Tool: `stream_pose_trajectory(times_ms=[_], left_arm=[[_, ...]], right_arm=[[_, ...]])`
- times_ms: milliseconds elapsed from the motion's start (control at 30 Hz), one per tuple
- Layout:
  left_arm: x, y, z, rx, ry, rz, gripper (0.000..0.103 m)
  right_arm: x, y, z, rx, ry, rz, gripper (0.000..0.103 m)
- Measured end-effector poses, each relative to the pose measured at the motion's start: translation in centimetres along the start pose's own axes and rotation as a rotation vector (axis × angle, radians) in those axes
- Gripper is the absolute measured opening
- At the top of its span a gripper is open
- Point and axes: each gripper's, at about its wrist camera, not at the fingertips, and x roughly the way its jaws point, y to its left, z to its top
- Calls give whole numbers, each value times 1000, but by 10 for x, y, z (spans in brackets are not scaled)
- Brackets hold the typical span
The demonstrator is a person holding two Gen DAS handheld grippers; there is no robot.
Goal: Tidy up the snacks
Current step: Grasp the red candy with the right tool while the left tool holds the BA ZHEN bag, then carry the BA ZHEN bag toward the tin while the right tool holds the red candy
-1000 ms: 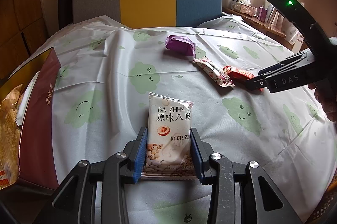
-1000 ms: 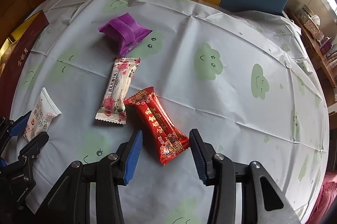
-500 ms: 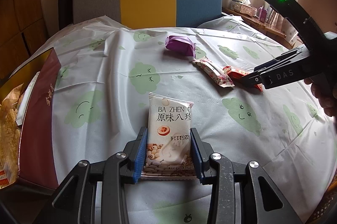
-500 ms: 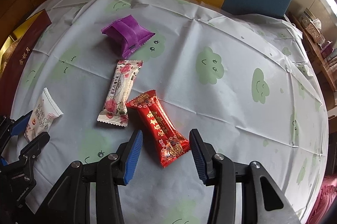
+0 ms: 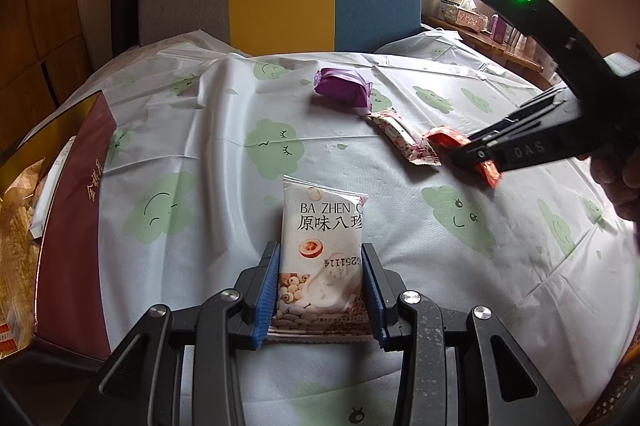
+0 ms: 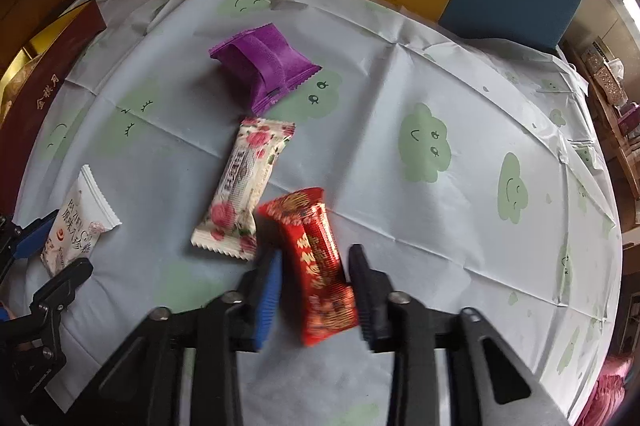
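1. Two grippers each have a packet between the jaws; the right gripper (image 6: pixel 314 290) has just been closing and its jaws now pinch the red packet (image 6: pixel 316 258) at the lower half, while the left gripper (image 5: pixel 320 290) grips the white packet (image 5: pixel 322 254) by its near end
2. The red packet's long axis runs away from the right gripper, along the line of its fingers, with the far end leaning a little left towards the floral packet (image 6: pixel 244 185), which it touches or nearly touches
3. The white packet also lies lengthwise along the left fingers, its far end on the cloth (image 5: pixel 208 153)
4. The box (image 5: pixel 76 226) stands at the left edge of the table, just beside the left gripper and well apart from the right one, so the left hand looks nearer to where the snacks probably go
5. The purple packet (image 6: pixel 262 63) lies farthest out, beyond the floral one, free of both tools
6. The right gripper points steeply down at the table; the left one slants down more gently, low over the cloth
7. Part of a hand (image 5: pixel 618 181) shows behind the right gripper in the left view
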Motion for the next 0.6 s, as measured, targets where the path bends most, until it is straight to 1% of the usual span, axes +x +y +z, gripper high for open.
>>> stream_pose_trajectory(times_ms=[67, 133, 233, 300, 367, 600], left_arm=[[0, 0, 0, 0, -1, 0, 40], [0, 0, 0, -2, -2, -1, 40], [0, -1, -1, 0, -4, 3, 40], [0, -1, -1, 1, -5, 4, 40], [0, -2, -1, 0, -6, 5, 40], [1, -2, -1, 2, -8, 8, 40]], right_arm=[[-4, 4, -6, -16, 4, -13, 23], [-9, 5, -18, -15, 15, 1, 23], [-14, 1, -39, 40, 45, 42, 23], [-17, 0, -53, 55, 42, 66, 24], [-20, 2, -61, 56, 32, 68, 25], [-15, -8, -65, 87, 1, 105, 25]])
